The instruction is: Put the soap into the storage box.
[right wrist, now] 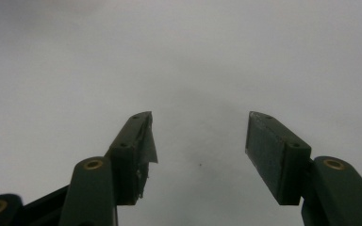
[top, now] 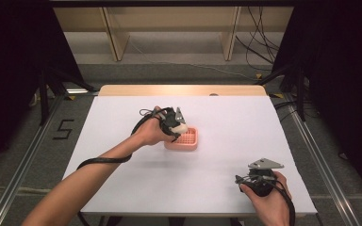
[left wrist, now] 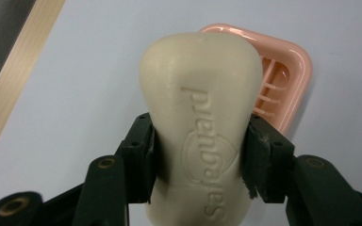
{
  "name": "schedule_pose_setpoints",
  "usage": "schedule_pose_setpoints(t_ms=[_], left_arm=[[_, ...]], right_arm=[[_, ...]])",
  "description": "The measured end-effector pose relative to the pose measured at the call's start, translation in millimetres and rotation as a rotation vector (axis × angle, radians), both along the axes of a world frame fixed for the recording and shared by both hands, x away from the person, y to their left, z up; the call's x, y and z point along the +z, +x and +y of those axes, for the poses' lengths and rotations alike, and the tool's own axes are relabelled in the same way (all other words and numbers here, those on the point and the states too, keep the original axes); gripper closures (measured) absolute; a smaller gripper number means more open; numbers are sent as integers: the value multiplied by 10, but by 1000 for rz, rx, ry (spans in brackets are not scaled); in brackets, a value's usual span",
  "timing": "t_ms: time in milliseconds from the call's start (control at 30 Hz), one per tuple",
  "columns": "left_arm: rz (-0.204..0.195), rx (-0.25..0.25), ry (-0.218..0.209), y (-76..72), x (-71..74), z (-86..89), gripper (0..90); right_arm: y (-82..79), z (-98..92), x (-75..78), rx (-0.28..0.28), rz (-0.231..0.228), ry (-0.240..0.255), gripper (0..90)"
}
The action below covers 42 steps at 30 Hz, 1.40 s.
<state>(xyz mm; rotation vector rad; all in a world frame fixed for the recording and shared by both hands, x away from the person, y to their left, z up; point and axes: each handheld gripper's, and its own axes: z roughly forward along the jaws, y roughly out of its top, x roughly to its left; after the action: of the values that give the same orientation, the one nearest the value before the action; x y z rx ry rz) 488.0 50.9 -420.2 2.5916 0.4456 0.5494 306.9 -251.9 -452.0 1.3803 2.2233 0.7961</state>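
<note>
A cream bar of soap (left wrist: 200,117) with an embossed name is clamped between the black jaws of my left gripper (left wrist: 200,141). In the high view the left gripper (top: 178,123) holds the soap (top: 179,127) just over the left rim of a pink slatted soap dish (top: 185,140) near the middle of the table. The dish (left wrist: 283,80) peeks out behind the soap in the left gripper view. My right gripper (top: 241,179) rests near the table's front right, and its jaws (right wrist: 199,136) stand apart over bare white surface.
The table has a white top (top: 226,122) with a wooden strip (top: 179,90) at its far edge. Metal rails (top: 26,155) run along both sides on the floor. Wooden frame legs and cables (top: 257,42) lie beyond the table.
</note>
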Motion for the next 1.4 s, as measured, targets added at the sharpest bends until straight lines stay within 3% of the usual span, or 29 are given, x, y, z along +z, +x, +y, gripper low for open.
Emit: schedule_pose_setpoints(t_ms=[333, 800, 1200, 1300, 1400], left_arm=[[5, -9, 3, 22, -49, -44, 495], [23, -9, 0, 69, -122, -84, 495], [32, -8, 26, 96, -200, -106, 489], [31, 1, 16, 96, -210, -117, 481], [24, 8, -29, 86, -159, -118, 449]], right_arm=[[-18, 17, 7, -30, 15, 1, 424], [-8, 9, -1, -17, 10, 2, 424], [-4, 19, -5, -22, 2, 11, 423], [-6, 5, -1, -11, 5, 2, 423], [-6, 20, -6, -28, 5, 15, 423]])
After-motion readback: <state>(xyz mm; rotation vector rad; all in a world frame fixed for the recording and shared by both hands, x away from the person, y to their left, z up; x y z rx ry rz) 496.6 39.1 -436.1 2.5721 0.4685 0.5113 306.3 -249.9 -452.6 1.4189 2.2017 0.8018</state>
